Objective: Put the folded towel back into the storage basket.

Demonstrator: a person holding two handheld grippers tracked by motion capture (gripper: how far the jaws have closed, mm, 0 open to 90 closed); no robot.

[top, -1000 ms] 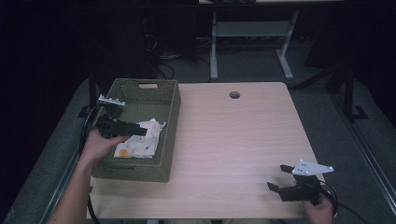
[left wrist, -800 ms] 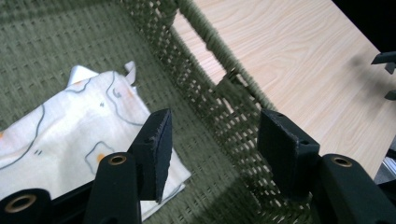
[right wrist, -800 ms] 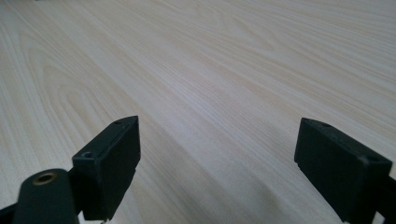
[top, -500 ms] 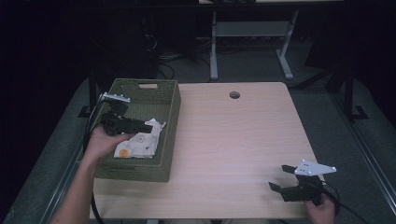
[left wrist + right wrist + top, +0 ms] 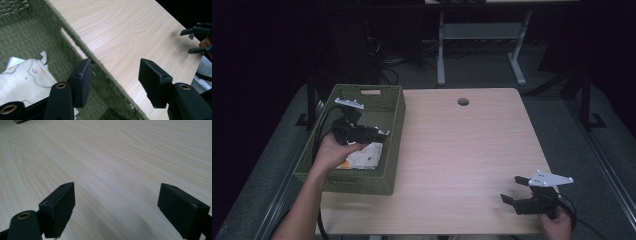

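A green woven basket (image 5: 357, 182) stands on the left part of the light wooden table (image 5: 462, 150). Inside it lies a white crumpled packet (image 5: 362, 157) with orange marks, also seen low in the left gripper view (image 5: 22, 75). My left gripper (image 5: 379, 136) hovers over the basket, above the packet, pointing toward the basket's right wall (image 5: 100, 65). Its jaws stand open with nothing between them (image 5: 115, 75). My right gripper (image 5: 511, 189) rests at the table's near right corner, open and empty (image 5: 117, 202), over bare wood.
A round cable hole (image 5: 463, 101) sits near the table's far edge. Beyond the table stands a grey metal frame (image 5: 442, 45) on dark floor. The far-off right gripper (image 5: 186, 41) shows in the left gripper view near the table edge.
My left gripper has lifted off the white packet and moved right, toward the basket's right wall. The packet stays in the basket. The right gripper has kept still.
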